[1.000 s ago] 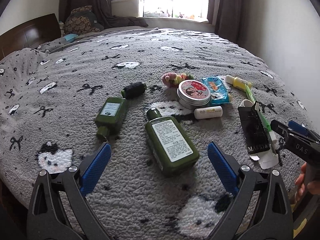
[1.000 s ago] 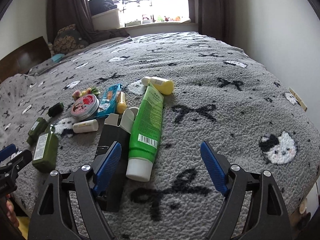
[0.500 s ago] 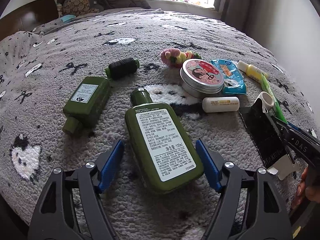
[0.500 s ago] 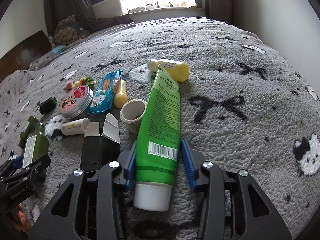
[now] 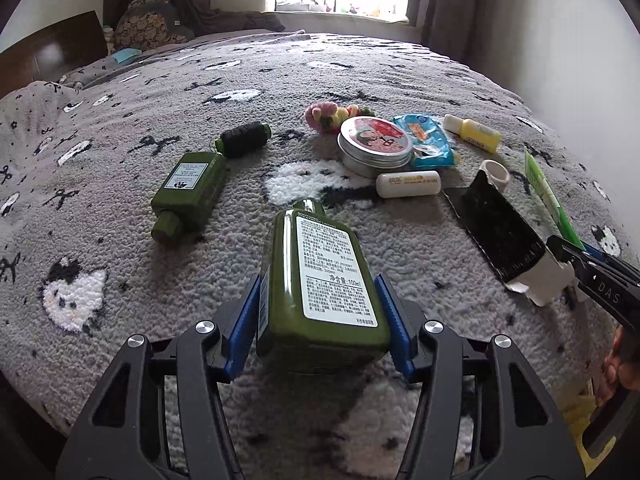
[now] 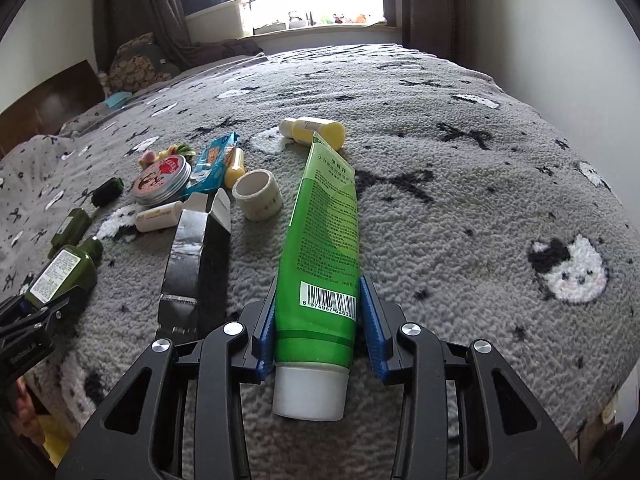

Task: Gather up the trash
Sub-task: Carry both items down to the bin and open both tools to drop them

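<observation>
My left gripper [image 5: 318,308] is shut on the large dark green bottle [image 5: 320,276] with a white label, its base between the blue pads, tilted up off the grey blanket. My right gripper [image 6: 320,312] is shut on the bright green tube [image 6: 324,240], gripping near its white cap end; the tube lies along the blanket. The left gripper and large bottle [image 6: 60,276] show at the left edge of the right wrist view. The right gripper [image 5: 592,276] shows at the right edge of the left wrist view.
On the blanket lie a smaller green bottle [image 5: 188,192], a dark thread spool [image 5: 244,140], a round tin [image 5: 374,146], a blue wipes pack [image 5: 426,140], a white stick tube [image 5: 408,184], a yellow bottle [image 5: 474,134], a black open carton [image 5: 504,236], a tape roll [image 6: 258,196].
Both grippers moved forward and closed: the left onto the large green bottle, now tipped up, and the right onto the green tube.
</observation>
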